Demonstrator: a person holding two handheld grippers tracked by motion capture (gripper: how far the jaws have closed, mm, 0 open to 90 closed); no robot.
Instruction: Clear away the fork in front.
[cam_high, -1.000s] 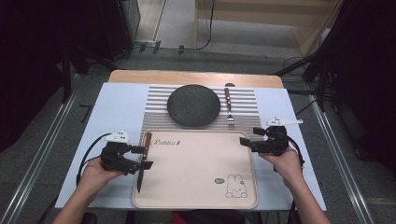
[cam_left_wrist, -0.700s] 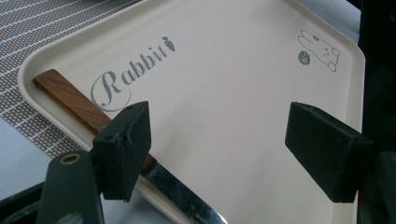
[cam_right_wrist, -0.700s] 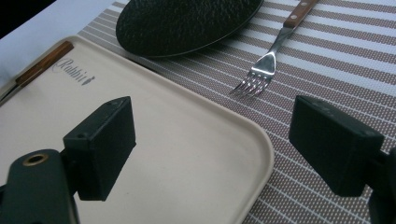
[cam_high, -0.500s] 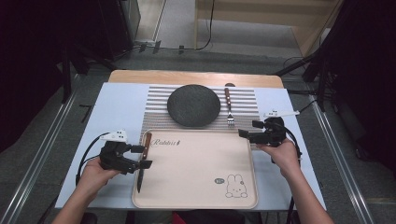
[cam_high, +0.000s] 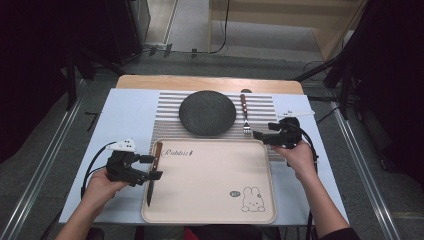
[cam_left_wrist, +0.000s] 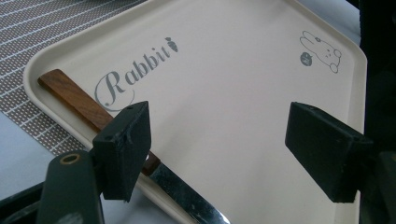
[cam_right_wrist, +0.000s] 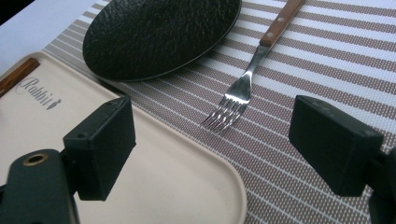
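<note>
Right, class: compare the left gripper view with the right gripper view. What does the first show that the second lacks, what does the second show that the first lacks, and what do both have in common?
Left gripper view alone: the knife's steel blade on the tray's rim, and the printed rabbit at the tray's far corner.

Right gripper view alone: the black plate and the fork, both lying on the striped mat.

Both: the cream tray, its "Rabbit" lettering, the knife's wooden handle, and a pair of black jaws standing wide apart with nothing between them.

knife (cam_high: 153, 170) along tray (cam_high: 210, 200) edge, middle bare
</note>
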